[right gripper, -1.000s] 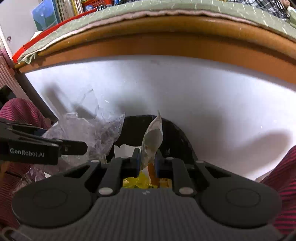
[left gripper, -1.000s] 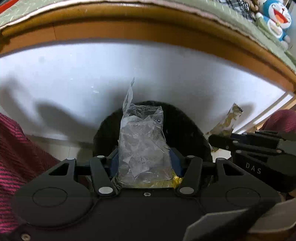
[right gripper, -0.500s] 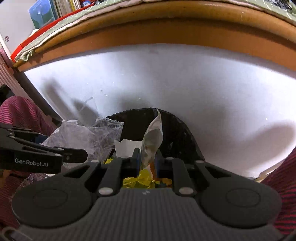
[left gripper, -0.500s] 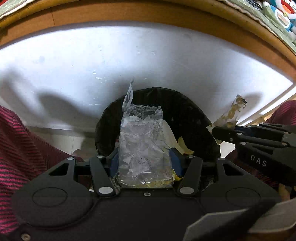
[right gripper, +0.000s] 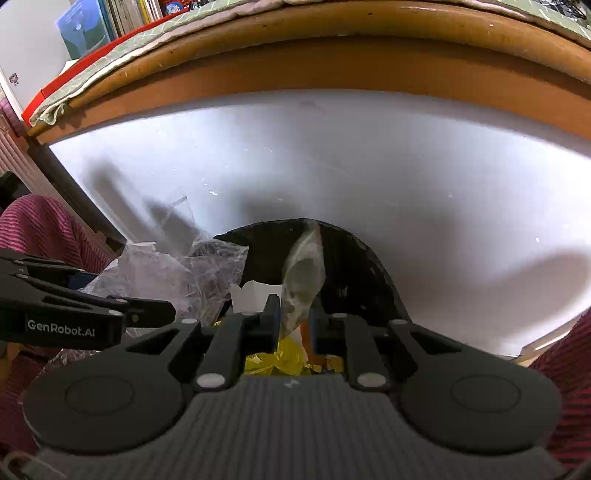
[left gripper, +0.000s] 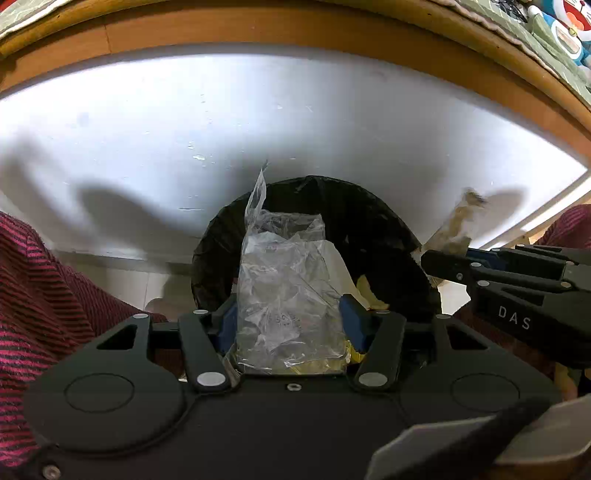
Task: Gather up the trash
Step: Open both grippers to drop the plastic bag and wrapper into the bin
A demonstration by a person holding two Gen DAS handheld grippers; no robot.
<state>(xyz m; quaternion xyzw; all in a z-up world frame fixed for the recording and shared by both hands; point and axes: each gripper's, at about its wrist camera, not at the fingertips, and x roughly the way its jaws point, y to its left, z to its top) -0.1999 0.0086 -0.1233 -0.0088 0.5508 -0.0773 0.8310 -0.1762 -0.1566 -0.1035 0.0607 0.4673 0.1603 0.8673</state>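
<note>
A black-lined bin (left gripper: pixel 384 225) sits below both grippers, against a white panel. My left gripper (left gripper: pixel 288 314) is shut on a crumpled clear plastic bag (left gripper: pixel 284 280) that stands up between its blue pads, over the bin's mouth. My right gripper (right gripper: pixel 293 314) is shut on a thin silvery-brown wrapper (right gripper: pixel 304 277), also above the bin (right gripper: pixel 354 258). Inside the bin lie yellow scraps (right gripper: pixel 280 356) and a white paper (right gripper: pixel 249 295). In each wrist view the other gripper shows at the side: the right one (left gripper: pixel 436 264) with its wrapper (left gripper: pixel 458 225), the left one (right gripper: pixel 162 308) with its clear bag (right gripper: pixel 162 273).
A wooden table edge (right gripper: pixel 332 62) with a green cloth arches over the bin. A white panel (left gripper: pixel 258 122) stands behind it. A person's red striped clothing (left gripper: pixel 40 295) flanks the bin on both sides. Books (right gripper: pixel 110 18) stand at the upper left.
Both views have tipped a little further down onto the bin, so more of its inside and the trash in it shows. Both grips look unchanged.
</note>
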